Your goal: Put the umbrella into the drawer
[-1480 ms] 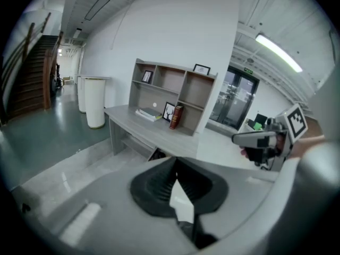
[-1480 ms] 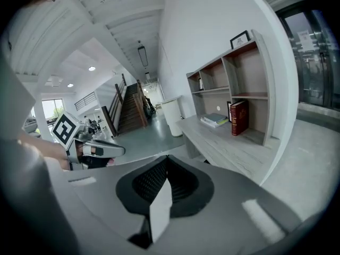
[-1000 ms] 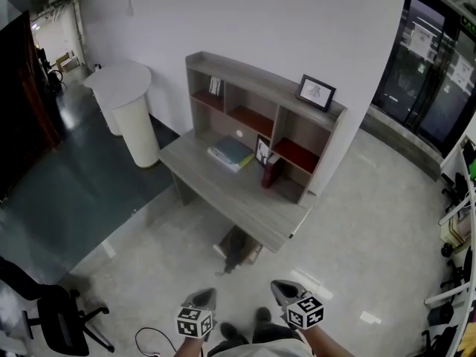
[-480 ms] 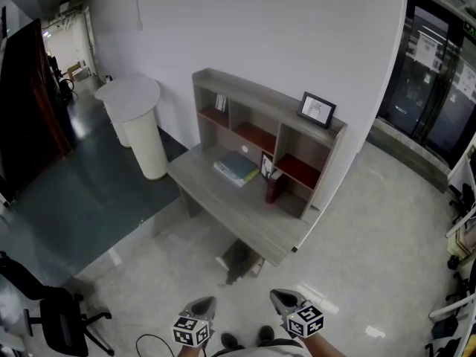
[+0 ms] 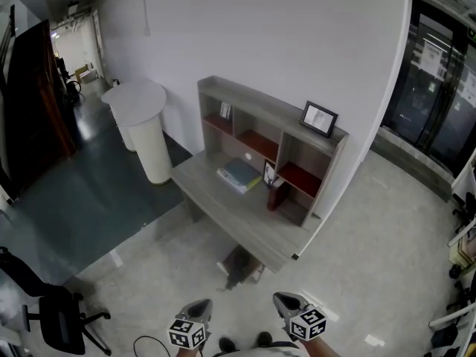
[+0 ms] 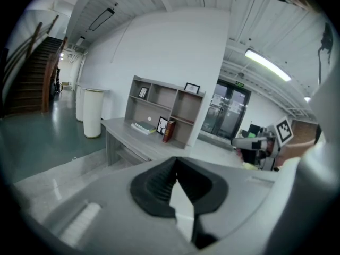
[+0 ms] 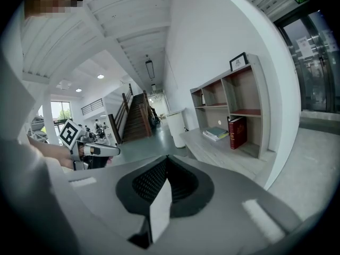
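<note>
The left gripper and the right gripper hang low in front of the person, well apart from the grey surface that stands against the white wall. The jaws of the left gripper are pressed together and nothing is between them. The jaws of the right gripper are pressed together too, and they also hold nothing. Both grippers point toward the surface.

A shelf unit stands on the back part of the surface. A picture frame leans on top of the unit, at its right end. In front of the unit a flat stack of books lies on the surface. Just right of the books stand a small framed picture and an upright red book.

A white round column stands left of the surface. A black office chair is far to the left of the surface and nearer to the person, and glass doors are to its right.

A dark thing lies on the floor under the front edge of the surface. It is too small to say if it is the umbrella, and in no view can I tell the umbrella for sure. In the left gripper view a lower ledge shows under the top of the surface, but I cannot tell whether it is the drawer.
</note>
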`<state>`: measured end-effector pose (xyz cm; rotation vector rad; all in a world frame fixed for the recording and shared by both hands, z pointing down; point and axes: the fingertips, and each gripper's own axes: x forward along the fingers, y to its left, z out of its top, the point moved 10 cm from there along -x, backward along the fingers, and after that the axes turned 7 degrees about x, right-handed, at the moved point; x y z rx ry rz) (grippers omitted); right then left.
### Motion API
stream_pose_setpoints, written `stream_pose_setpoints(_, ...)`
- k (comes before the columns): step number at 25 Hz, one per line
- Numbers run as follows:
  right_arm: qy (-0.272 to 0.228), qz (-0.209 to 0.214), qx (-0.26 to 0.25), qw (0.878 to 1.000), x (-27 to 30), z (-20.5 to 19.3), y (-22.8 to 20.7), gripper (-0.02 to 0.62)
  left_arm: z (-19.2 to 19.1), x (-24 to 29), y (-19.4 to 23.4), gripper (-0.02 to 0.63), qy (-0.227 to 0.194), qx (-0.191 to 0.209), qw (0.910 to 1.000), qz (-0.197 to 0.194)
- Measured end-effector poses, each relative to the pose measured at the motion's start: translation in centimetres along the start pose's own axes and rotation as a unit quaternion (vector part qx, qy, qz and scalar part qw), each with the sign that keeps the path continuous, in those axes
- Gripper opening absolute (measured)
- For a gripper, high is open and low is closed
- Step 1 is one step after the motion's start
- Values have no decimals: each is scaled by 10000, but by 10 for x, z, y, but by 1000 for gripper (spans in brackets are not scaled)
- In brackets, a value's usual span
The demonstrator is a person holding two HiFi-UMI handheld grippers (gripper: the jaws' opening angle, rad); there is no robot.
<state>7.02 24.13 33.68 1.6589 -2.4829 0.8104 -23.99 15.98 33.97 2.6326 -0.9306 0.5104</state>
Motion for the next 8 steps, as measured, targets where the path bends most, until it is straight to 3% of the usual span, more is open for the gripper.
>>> stream_pose_setpoints(8, -21, 21, 21, 10000, -1, 2, -6, 5, -1, 3, 0, 2, 32, -10, 10000, 50)
